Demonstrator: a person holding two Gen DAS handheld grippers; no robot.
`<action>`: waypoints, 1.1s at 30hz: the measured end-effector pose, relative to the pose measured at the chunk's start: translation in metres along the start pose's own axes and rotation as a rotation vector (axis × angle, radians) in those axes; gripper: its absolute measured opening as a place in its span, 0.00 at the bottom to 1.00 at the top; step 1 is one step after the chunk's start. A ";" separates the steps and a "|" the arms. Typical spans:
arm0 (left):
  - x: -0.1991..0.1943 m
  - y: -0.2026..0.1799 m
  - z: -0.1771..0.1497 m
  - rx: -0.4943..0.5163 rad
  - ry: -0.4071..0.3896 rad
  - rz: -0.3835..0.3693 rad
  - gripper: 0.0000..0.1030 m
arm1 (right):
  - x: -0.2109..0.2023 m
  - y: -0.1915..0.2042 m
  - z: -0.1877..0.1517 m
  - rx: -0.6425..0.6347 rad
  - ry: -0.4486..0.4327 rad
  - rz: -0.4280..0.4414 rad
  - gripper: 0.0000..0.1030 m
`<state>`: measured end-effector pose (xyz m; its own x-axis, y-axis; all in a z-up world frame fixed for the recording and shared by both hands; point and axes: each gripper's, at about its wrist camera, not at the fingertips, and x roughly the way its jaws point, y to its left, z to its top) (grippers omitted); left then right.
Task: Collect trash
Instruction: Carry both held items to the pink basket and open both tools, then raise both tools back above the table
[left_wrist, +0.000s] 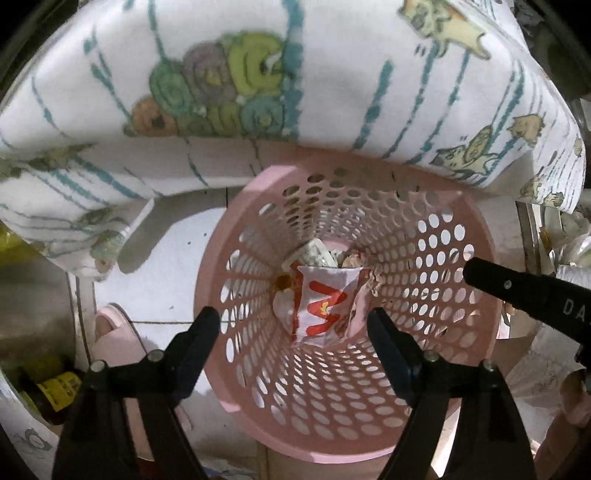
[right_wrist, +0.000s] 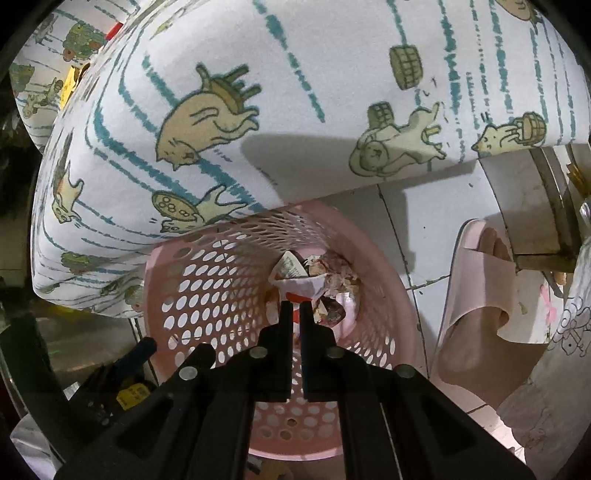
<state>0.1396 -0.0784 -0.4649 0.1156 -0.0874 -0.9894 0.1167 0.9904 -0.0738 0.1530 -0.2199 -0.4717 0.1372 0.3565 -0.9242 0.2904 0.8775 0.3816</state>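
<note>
A pink perforated waste basket (left_wrist: 424, 266) stands on the white tiled floor and holds several pieces of trash, among them a white and red wrapper (left_wrist: 325, 306). My left gripper (left_wrist: 291, 325) is open and empty, above the basket's mouth. The basket (right_wrist: 192, 291) also shows in the right wrist view, with the crumpled trash (right_wrist: 314, 280) at its bottom. My right gripper (right_wrist: 294, 308) is shut with nothing between its fingers, above the basket. One right finger (left_wrist: 517, 288) shows at the right in the left wrist view.
A bed with a white cartoon-print sheet (left_wrist: 258, 74) overhangs the basket's far side; it also shows in the right wrist view (right_wrist: 258, 110). A foot in a pink slipper (right_wrist: 476, 295) stands right of the basket. A yellow-labelled dark bottle (left_wrist: 55, 391) lies at the lower left.
</note>
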 end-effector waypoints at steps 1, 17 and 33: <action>-0.002 0.000 0.001 -0.003 -0.007 -0.001 0.78 | -0.002 0.000 0.000 0.001 -0.003 0.004 0.04; -0.115 0.028 0.001 -0.118 -0.253 0.041 0.78 | -0.055 0.028 0.000 -0.078 -0.135 0.021 0.04; -0.254 0.048 -0.017 -0.197 -0.735 0.072 1.00 | -0.143 0.076 -0.009 -0.249 -0.449 -0.097 0.04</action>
<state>0.0988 -0.0067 -0.2196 0.7509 -0.0028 -0.6604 -0.0855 0.9912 -0.1015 0.1465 -0.2009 -0.3104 0.5296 0.1453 -0.8357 0.0953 0.9688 0.2288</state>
